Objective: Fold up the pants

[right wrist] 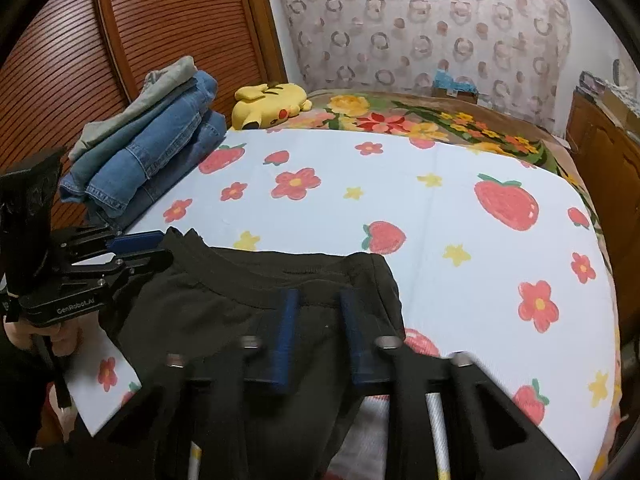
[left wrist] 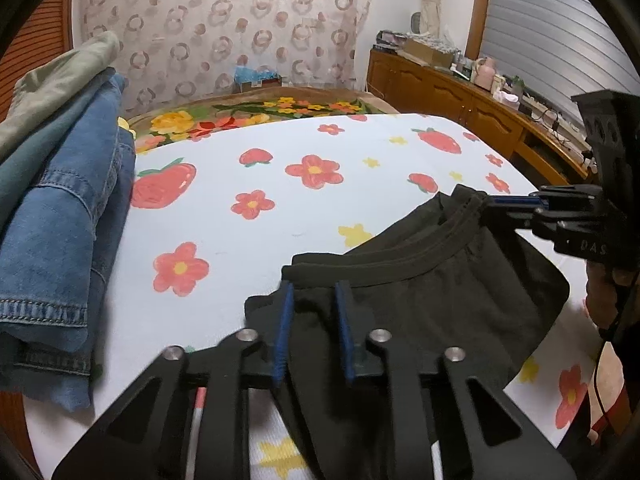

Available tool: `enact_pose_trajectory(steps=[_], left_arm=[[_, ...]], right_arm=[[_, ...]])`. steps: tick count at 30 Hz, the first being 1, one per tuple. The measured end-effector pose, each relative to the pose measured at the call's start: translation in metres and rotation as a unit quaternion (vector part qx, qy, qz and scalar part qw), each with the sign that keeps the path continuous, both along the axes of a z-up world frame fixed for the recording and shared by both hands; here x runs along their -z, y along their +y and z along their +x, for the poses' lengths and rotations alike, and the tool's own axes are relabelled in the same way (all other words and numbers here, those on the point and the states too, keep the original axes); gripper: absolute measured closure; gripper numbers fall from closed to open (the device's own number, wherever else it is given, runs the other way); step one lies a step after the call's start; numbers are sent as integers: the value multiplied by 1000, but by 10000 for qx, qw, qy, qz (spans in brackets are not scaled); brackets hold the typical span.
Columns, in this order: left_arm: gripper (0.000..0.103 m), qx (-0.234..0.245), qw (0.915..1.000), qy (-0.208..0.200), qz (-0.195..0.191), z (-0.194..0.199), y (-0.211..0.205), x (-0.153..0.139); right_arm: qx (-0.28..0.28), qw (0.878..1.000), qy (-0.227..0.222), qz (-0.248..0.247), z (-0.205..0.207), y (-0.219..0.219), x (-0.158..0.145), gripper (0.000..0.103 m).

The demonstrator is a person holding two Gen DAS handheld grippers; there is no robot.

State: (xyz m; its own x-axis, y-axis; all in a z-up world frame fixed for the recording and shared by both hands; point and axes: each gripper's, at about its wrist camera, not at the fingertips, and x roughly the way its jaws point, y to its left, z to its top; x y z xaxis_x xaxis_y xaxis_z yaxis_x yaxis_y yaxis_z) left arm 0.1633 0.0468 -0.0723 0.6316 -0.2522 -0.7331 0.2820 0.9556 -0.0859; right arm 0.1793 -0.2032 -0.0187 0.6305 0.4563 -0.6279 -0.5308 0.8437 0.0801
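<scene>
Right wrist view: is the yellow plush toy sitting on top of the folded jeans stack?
No, the yellow plush toy lies on the bed beside the folded jeans stack, not on top of it.

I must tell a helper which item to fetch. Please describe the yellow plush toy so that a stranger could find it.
Look at the bed's far end, where the strawberry sheet meets the flowered blanket. The yellow plush toy lies there, right of the stack of folded clothes. It alone is bright yellow, with black-tipped ears and a red cheek.
</scene>
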Motion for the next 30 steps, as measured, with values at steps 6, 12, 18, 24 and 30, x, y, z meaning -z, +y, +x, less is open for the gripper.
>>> enact_pose_trajectory(steps=[6,12,18,24,30], left_arm=[[97,-150,9988,-439,-187,-12,8,-19],[98,-409,9976,-546,-143,-3,18,-29],[98,-444,9981,-377,-220,0,19,-24],[67,-310,9987,-220,-341,-3,13,-18],[53,-281,9990,-126,-321,-6,8,-11]], right_arm=[[-42,9994,-220,257,-8,-3,-10,96],[82,9984,-479,285,-9,2,-16,96],[217,9987,-464,16,4,10,-4,96],[341,9992,-175,-75,19,10,5,95],[366,9989,-277,-127,6,6,-1,73]])
